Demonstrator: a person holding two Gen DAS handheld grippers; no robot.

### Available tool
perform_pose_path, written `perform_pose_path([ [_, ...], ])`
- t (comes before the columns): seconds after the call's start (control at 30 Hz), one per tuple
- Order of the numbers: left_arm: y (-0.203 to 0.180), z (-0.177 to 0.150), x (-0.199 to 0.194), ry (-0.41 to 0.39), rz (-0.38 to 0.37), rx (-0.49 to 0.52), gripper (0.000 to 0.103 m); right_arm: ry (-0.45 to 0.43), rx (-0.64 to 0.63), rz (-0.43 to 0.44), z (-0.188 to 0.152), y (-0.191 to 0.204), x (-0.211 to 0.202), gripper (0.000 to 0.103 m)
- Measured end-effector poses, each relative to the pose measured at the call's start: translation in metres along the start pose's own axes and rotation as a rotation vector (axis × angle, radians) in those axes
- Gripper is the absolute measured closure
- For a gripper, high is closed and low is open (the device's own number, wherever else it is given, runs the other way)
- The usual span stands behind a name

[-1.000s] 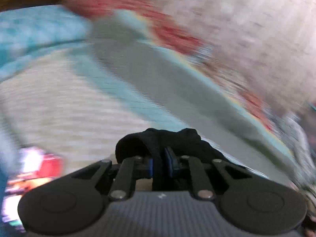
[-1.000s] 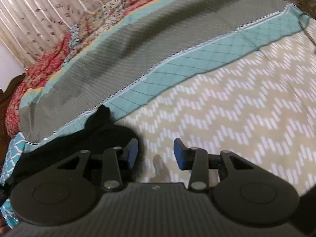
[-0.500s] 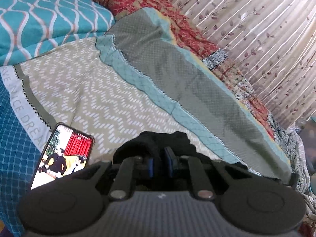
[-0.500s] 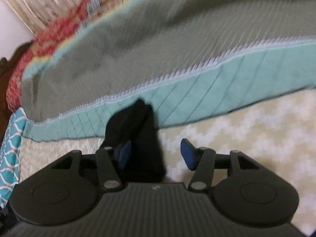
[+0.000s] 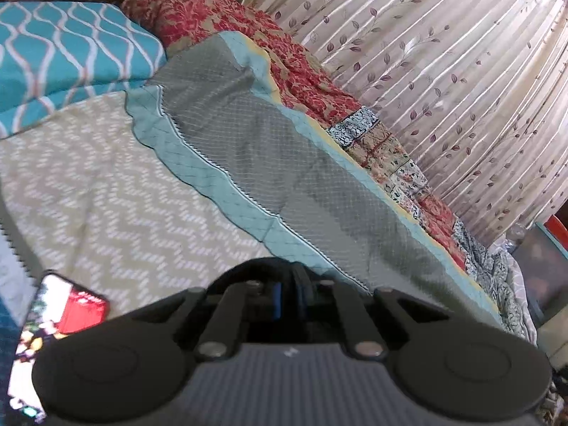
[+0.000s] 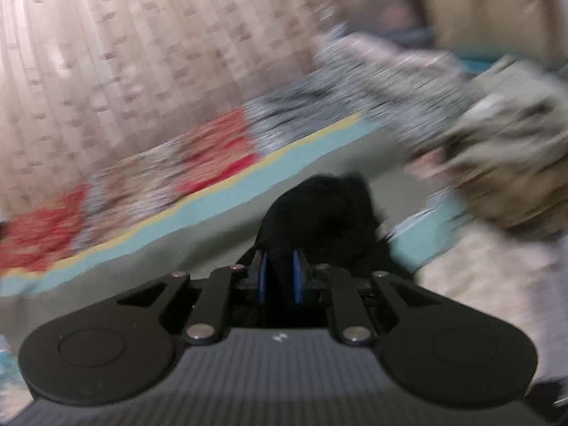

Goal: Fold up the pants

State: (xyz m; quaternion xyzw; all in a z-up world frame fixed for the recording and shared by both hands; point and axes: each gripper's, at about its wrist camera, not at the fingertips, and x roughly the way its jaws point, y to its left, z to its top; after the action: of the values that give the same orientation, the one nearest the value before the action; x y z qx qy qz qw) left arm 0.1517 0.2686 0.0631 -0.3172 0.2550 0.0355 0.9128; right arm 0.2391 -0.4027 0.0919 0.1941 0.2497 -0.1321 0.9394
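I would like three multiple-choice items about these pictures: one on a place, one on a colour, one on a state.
1. Where does the phone lie?
A. on the zigzag bedspread, left of the left claw
B. on the teal pillow
C. by the curtain

2. What colour are the pants?
A. red
B. black
C. beige

3. What is between the right claw pads?
A. nothing
B. the phone
C. pants fabric

Answers: 1 A, its lit screen shows low left. 2 B, black cloth bunches at both claws. 3 C, the jaws are closing around the cloth.
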Motion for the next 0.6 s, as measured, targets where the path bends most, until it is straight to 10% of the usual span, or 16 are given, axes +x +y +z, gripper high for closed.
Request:
perform_pose_path([
  [0.23, -0.017, -0.013, 0.054, 0.07, 0.057, 0.063, 0.096, 0.149, 0.066, -0.172, -0.035, -0.054, 0.05, 0.084],
  [0.47, -0.024, 0.003, 0.055, -0.042, 0.037, -0.001, 0.096, 0.057, 0.191, -0.054, -0.047, -0.056, 0.065, 0.082],
  [0.53, -0.021, 0.005, 0.059, -0.112, 0.12, -0.024, 0.096, 0.034, 0.183, -0.05, -0.042, -0.042, 0.076, 0.073],
  [0.6, -0.019, 0.001, 0.075, -0.094, 0.214, 0.021, 0.095, 0.051, 0.162, -0.051, -0.04, -0.038, 0.089, 0.039],
])
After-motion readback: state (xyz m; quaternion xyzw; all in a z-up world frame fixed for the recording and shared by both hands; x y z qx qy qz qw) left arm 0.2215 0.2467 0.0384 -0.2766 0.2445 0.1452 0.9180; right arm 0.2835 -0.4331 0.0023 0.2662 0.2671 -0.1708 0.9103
